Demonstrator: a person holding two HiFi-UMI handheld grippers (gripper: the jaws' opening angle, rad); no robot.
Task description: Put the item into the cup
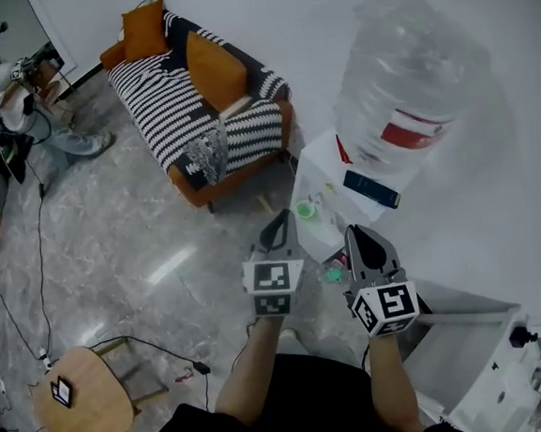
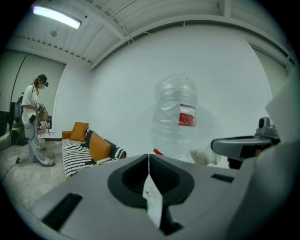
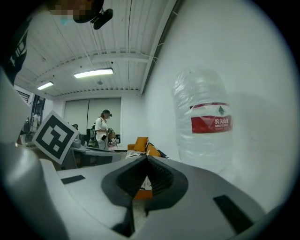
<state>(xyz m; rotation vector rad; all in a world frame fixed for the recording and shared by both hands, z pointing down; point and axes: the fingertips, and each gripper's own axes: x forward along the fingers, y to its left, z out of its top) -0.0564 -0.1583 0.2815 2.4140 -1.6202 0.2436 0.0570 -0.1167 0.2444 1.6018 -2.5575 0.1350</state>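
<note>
Left gripper (image 2: 149, 155): jaws are closed. A thin thread (image 2: 148, 165) is pinched in the closing line, and a small paper tag (image 2: 152, 197) sits in the hollow behind the tips, lower centre of the left gripper view. It is judged to be the tag end of a tea bag. The bag itself is not seen in any view.

Right gripper (image 3: 147, 158): jaws are closed tip to tip and nothing is held; only the room is seen through the hollow.

In the head view, both grippers are held at centre frame, the left gripper (image 1: 277, 221) just left of the right gripper (image 1: 357, 234). A small green-rimmed cup (image 1: 306, 210) is seen between and slightly above them, on the ledge of the white dispenser (image 1: 327, 168) under the large water bottle (image 1: 410, 85). The left tips lie near the cup but not over it.

Handling, as judged:
- The item is taken to be very light and limp, so swing on the thread is to be expected.
- Paper and thread are thin and easily torn or slipped, and little squeeze is needed.
- Hold is best kept on the thread or tag, with the bag left hanging free.
- The cup appears light, so it could be tipped if knocked.
</note>
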